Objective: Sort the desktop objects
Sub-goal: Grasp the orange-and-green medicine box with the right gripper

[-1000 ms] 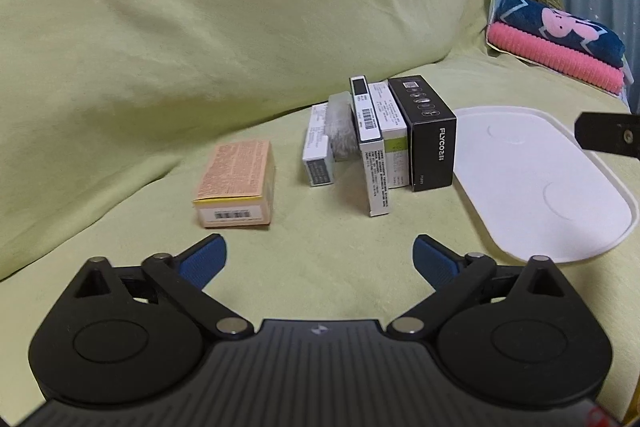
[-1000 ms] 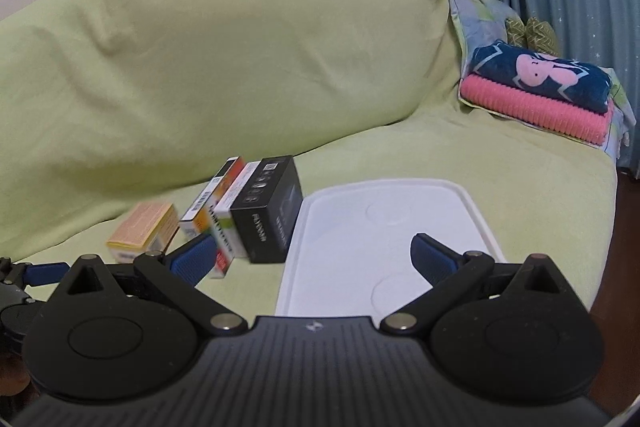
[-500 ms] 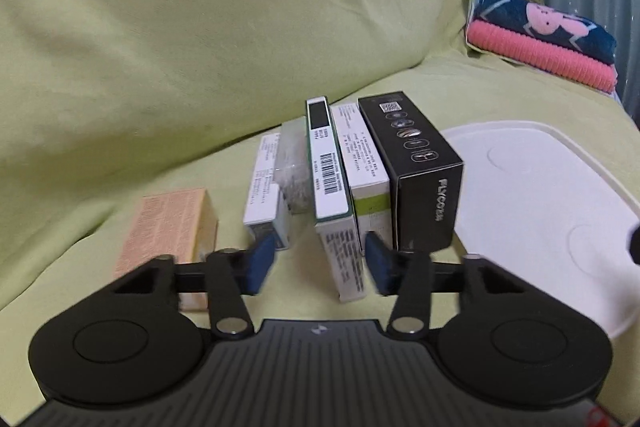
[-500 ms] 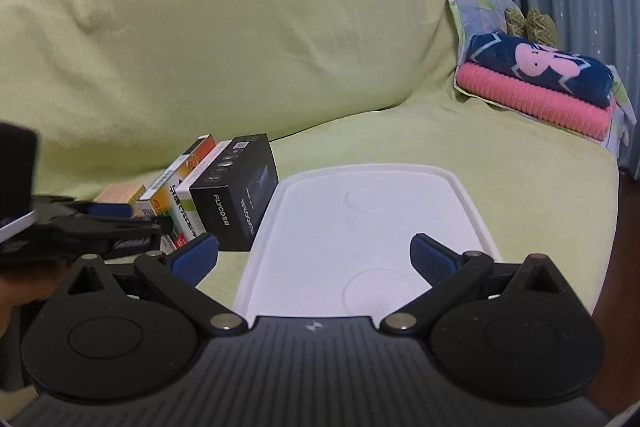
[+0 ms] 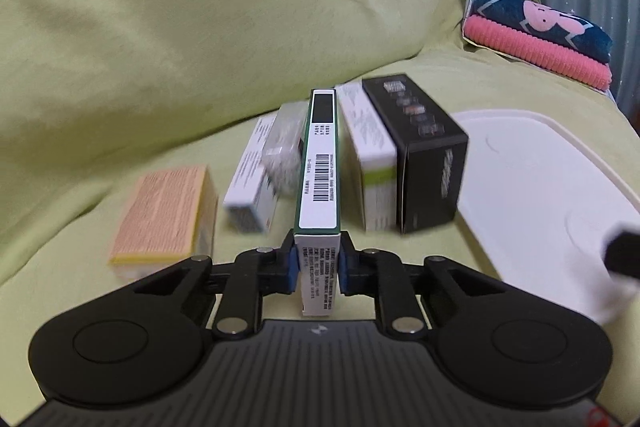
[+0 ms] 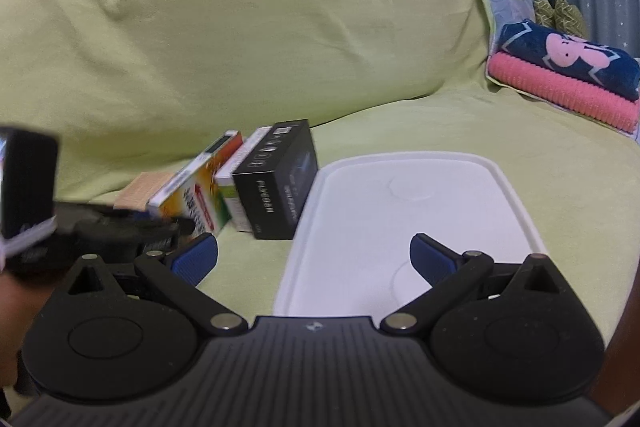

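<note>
The left hand-held gripper (image 5: 318,269) is clamped on the green-edged box (image 5: 319,183); the right hand-held gripper (image 6: 314,253) hangs apart above the white tray (image 6: 404,211), seemingly clear of it.

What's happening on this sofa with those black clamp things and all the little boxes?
A person is sorting boxes with two hand-held grippers. The left gripper has closed on the tall narrow green-edged white box with a barcode, which stands in a row beside the black rectangular carton and the flat orange box. The right gripper hangs open and empty over the white plastic tray, which has nothing on it. Everything sits on the pale green sofa cover.
</note>
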